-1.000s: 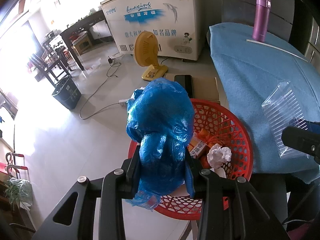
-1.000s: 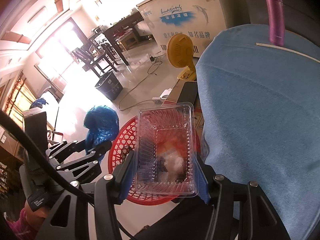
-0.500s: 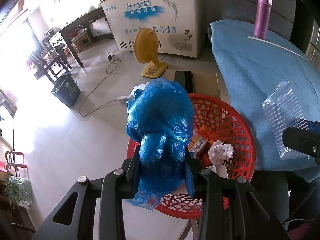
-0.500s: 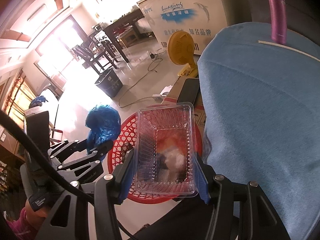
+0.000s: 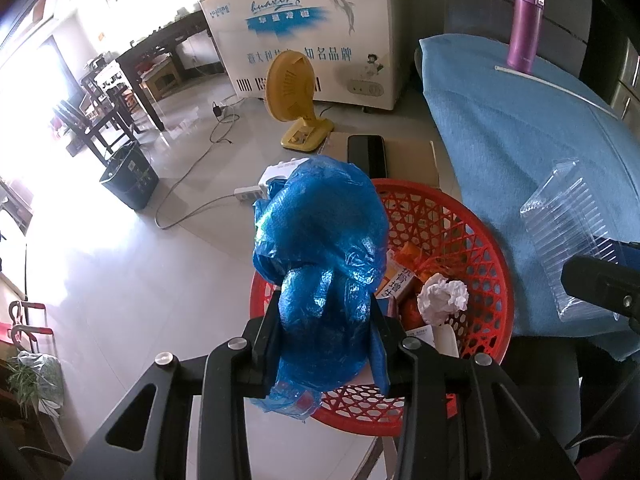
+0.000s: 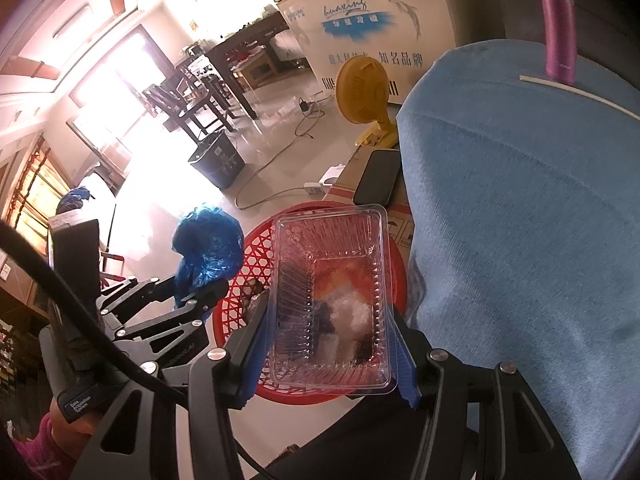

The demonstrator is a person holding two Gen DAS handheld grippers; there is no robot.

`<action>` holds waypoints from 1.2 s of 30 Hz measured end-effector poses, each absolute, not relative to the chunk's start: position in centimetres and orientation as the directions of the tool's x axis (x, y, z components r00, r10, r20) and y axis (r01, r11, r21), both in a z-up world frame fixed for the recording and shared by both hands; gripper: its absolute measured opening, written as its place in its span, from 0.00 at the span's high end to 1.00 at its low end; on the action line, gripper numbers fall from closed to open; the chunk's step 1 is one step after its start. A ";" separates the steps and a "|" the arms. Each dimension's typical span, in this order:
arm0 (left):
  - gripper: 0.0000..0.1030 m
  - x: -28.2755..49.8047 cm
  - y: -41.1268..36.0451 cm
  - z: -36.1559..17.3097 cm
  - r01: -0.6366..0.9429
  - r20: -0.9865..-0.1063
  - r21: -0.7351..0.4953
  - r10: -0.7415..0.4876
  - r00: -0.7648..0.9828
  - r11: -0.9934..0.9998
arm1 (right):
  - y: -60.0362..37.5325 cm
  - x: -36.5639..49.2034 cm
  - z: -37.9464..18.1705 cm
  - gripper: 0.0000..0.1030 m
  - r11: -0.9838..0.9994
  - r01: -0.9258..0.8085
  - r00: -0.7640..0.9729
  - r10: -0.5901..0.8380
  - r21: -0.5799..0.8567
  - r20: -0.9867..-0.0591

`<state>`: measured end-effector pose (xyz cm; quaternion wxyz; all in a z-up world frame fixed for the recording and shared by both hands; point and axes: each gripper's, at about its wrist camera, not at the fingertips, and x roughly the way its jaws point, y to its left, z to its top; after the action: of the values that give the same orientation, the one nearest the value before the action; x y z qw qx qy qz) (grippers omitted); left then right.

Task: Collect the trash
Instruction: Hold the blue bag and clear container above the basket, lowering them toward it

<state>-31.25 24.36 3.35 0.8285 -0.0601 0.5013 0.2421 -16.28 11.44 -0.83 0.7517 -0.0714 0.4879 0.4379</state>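
- left tongs (image 5: pixel 326 332) clamp a crumpled blue bag (image 5: pixel 320 264) above the red basket's (image 5: pixel 480 240) left rim.
- right tongs (image 6: pixel 332 344) grip a clear plastic box (image 6: pixel 332 300) over that basket, beside the blue-covered bench (image 6: pixel 520 200) edge.

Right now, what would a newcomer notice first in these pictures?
A crumpled blue plastic bag is clamped in the left gripper above the red basket of trash. The right gripper holds a clear plastic tray over the same basket, beside the blue cloth.
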 end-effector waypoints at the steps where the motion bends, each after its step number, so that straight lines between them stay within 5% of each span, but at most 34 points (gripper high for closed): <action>1: 0.62 -31.3 24.3 3.3 -0.461 -0.860 0.144 0.341 0.380 0.876 | 11.5 -16.2 -0.8 0.44 0.606 -0.728 0.140 0.588 0.320 -0.796; 36: 0.62 -31.1 25.0 1.8 -0.459 -0.881 0.126 0.312 0.356 0.879 | 13.5 -16.7 -2.1 0.44 0.600 -0.741 0.121 0.560 0.301 -0.819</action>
<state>-31.11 25.01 1.84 0.8204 -0.0713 0.5163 0.2350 -16.75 13.54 -2.08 0.7433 -0.0909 0.4978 0.4376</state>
